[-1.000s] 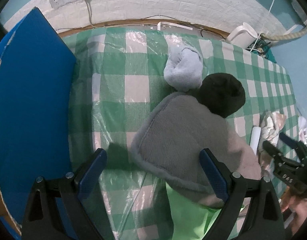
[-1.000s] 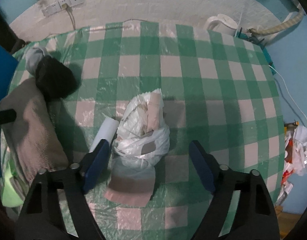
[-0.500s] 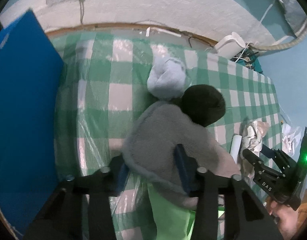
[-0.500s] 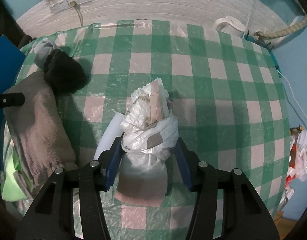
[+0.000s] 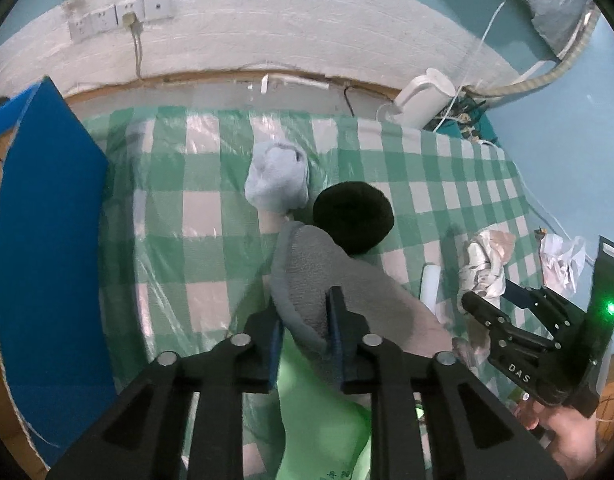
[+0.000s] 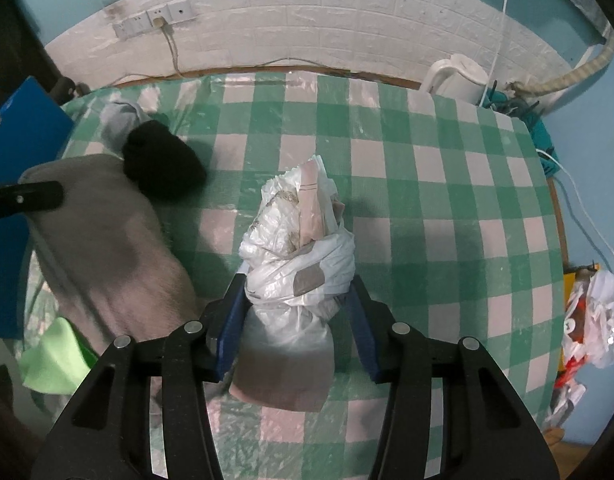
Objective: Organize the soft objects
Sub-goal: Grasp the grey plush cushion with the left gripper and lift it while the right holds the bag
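On the checked bench (image 6: 427, 208), the left gripper (image 5: 303, 320) pinches the near edge of the grey fleece (image 5: 339, 280) while the right gripper (image 6: 295, 308) clasps the plastic-wrapped bundle (image 6: 299, 248) at centre, apparently both grasped, so lifting comes next.

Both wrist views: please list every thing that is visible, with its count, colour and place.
fleece blanket: 1, grey, table's left side.
black bundle: 1, black, touching the blanket's far end.
light blue bundle: 1, pale blue, behind the black one.
plastic bag bundle: 1, white, table middle.
green cloth: 1, light green, under the blanket's near end.
kettle: 1, white, far right corner.
blue board: 1, blue, left edge.
left tongs: shut on blanket.
right tongs: shut on bag.
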